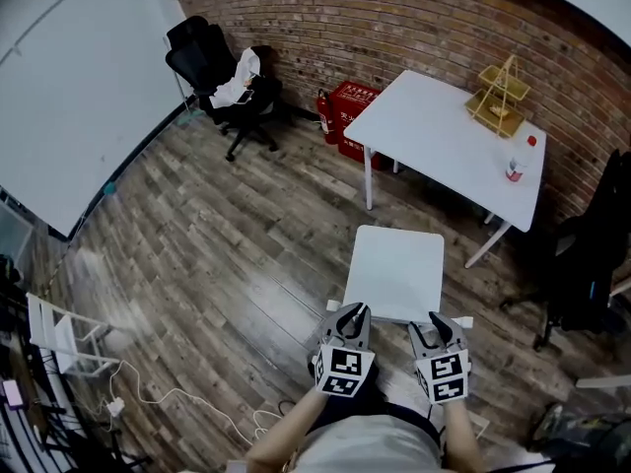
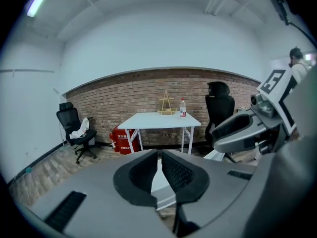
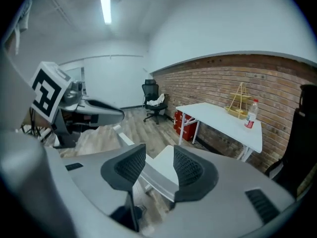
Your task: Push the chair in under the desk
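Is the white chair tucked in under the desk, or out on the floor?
Out. The chair stands clear of the desk, with bare floor between its seat and the desk's near edge.

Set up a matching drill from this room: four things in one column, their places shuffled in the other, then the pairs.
Things
1. plastic bottle
2. red box
3. white cloth
4. white chair

Places
A. draped on the black office chair
B. against the brick wall
C. on the white desk, near its right end
D. standing out from the white desk, not under it

Pairs: 1-C, 2-B, 3-A, 4-D
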Demonstrator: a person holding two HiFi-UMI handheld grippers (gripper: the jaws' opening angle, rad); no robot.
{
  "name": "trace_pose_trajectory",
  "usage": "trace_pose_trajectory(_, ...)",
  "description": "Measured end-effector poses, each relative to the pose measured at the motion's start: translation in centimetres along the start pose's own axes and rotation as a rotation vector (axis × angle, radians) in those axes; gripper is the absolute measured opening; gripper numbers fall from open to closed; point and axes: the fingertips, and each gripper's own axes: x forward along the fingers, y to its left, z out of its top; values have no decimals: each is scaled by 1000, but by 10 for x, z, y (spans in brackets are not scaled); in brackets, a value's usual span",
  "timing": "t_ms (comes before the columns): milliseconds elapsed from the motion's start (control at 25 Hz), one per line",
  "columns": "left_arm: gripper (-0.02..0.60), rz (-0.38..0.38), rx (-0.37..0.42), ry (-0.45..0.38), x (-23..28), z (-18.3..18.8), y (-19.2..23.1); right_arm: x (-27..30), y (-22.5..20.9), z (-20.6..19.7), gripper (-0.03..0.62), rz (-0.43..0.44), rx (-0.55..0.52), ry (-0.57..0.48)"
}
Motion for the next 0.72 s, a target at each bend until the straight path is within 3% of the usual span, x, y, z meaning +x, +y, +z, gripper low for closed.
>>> trace_pose_trajectory(120, 21, -52, 105, 21, 12, 2, -3, 12, 1, -4, 183, 21, -86, 60)
trace_pose_trajectory(360, 98, -199, 258, 43, 28, 1, -11, 36, 12, -30, 227, 178, -192, 175)
trace_pose_trajectory(560, 144, -351, 422, 108, 41, -13, -26, 52, 11, -44, 236, 207, -374, 299)
trace_pose_trajectory(720, 191, -474, 509, 208, 48, -36, -38, 61, 8, -63, 238, 203, -517, 414)
